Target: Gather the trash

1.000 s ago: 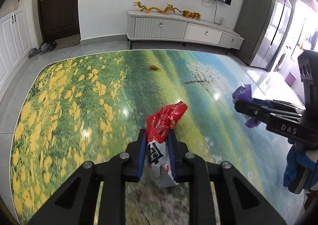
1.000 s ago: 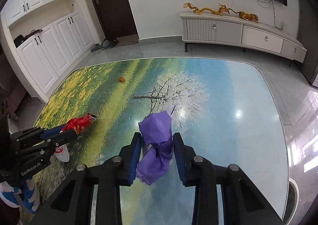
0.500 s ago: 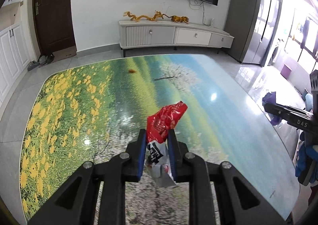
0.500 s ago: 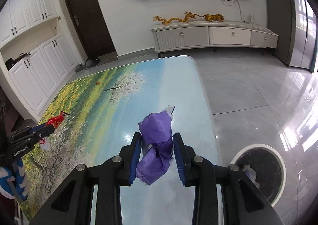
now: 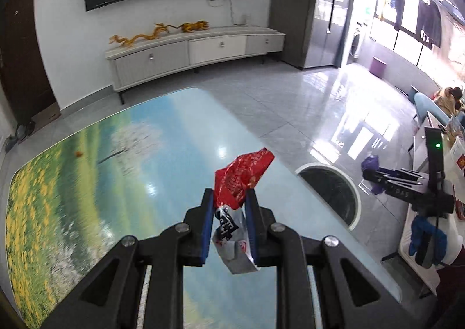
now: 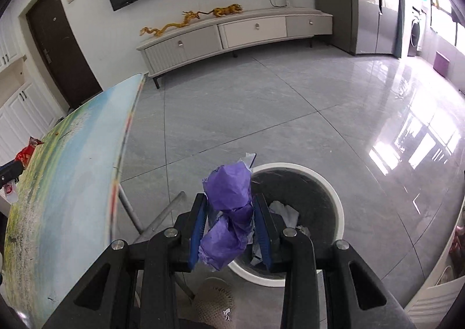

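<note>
Two pieces are mid-carry — right gripper (image 6: 231, 230) clenches purple paper (image 6: 228, 212) above the bin (image 6: 334, 204); next, release. Left gripper (image 5: 228, 218) grasps the red wrapper (image 5: 241, 175) — over the table (image 5: 87, 169).

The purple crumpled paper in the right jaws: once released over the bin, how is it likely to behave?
The purple paper is crumpled and holds its folds, so probably light and crushable. It may drift or catch the bin rim, since it hangs near the edge.

I see both my grippers, left gripper (image 5: 227, 207) and right gripper (image 6: 230, 212), matte black plastic, blue pads (image 5: 205, 221), silver screws (image 6: 171, 232); blue glove (image 5: 427, 237) lower right.
</note>
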Demonstrator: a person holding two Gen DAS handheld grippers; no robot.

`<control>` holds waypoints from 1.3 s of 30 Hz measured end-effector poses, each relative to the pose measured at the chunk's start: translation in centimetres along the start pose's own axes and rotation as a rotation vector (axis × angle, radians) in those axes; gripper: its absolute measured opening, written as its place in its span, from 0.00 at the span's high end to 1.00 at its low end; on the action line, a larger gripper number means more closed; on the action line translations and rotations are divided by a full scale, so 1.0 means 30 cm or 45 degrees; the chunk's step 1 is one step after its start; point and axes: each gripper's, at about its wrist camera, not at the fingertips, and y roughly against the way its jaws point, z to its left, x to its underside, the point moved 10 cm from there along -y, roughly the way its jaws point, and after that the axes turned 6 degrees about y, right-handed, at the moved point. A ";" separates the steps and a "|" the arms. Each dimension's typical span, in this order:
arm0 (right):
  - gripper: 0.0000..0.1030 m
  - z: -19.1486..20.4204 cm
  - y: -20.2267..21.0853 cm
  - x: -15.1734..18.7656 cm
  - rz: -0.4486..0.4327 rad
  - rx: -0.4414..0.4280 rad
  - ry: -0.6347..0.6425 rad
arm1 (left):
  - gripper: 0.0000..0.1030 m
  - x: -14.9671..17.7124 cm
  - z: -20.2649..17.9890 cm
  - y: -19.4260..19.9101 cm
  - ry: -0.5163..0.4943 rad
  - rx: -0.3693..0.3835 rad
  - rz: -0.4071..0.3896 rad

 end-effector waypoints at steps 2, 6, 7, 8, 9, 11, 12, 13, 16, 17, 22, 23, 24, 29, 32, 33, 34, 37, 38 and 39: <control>0.70 -0.057 -0.023 0.007 0.015 0.004 -0.034 | 0.81 -0.030 -0.123 -0.057 -0.058 0.039 0.025; 0.70 -0.136 -0.069 0.016 0.031 0.005 -0.091 | 0.80 -0.067 -0.341 -0.185 -0.162 0.076 0.080; 0.70 -0.146 -0.079 0.021 0.035 0.005 -0.102 | 0.79 -0.071 -0.386 -0.218 -0.181 0.080 0.094; 0.70 -0.162 -0.089 0.021 0.039 0.006 -0.113 | 0.79 -0.074 -0.433 -0.253 -0.202 0.081 0.107; 0.70 -0.181 -0.095 0.022 0.043 0.008 -0.123 | 0.79 -0.076 -0.469 -0.284 -0.217 0.080 0.117; 0.69 -0.207 -0.109 0.018 0.049 0.015 -0.133 | 0.79 -0.076 -0.533 -0.339 -0.230 0.086 0.139; 0.69 -0.220 -0.113 0.017 0.053 0.020 -0.138 | 0.79 -0.075 -0.561 -0.363 -0.238 0.091 0.148; 0.69 -0.226 -0.119 0.013 0.057 0.024 -0.140 | 0.79 -0.074 -0.585 -0.384 -0.241 0.093 0.156; 0.68 -0.255 -0.139 0.016 0.080 0.046 -0.135 | 0.78 -0.069 -0.638 -0.434 -0.231 0.119 0.190; 0.66 -0.265 -0.146 0.020 0.091 0.054 -0.136 | 0.76 -0.068 -0.645 -0.448 -0.224 0.123 0.199; 0.39 -0.312 -0.158 0.036 0.110 0.096 -0.168 | 0.41 -0.083 -0.669 -0.473 -0.181 0.149 0.191; 0.38 -0.319 -0.159 0.038 0.113 0.098 -0.180 | 0.41 -0.084 -0.677 -0.475 -0.172 0.157 0.198; 0.38 -0.325 -0.157 0.041 0.113 0.101 -0.190 | 0.41 -0.083 -0.674 -0.472 -0.165 0.160 0.202; 0.37 -0.331 -0.124 0.035 0.092 0.114 -0.213 | 0.41 -0.092 -0.632 -0.414 -0.143 0.150 0.175; 0.37 -0.306 -0.089 0.007 0.062 0.119 -0.210 | 0.41 -0.090 -0.573 -0.355 -0.130 0.107 0.140; 0.36 -0.289 -0.074 -0.003 0.047 0.116 -0.200 | 0.41 -0.083 -0.550 -0.335 -0.131 0.092 0.129; 0.34 -0.269 -0.061 -0.013 0.034 0.112 -0.188 | 0.41 -0.074 -0.521 -0.316 -0.127 0.074 0.120; 0.33 -0.183 -0.024 -0.048 -0.004 0.087 -0.145 | 0.41 -0.050 -0.412 -0.254 -0.096 0.025 0.096; 0.33 -0.150 -0.010 -0.059 -0.019 0.073 -0.128 | 0.41 -0.040 -0.368 -0.233 -0.082 0.002 0.087; 0.32 -0.110 0.006 -0.070 -0.034 0.056 -0.107 | 0.41 -0.030 -0.327 -0.212 -0.067 -0.017 0.077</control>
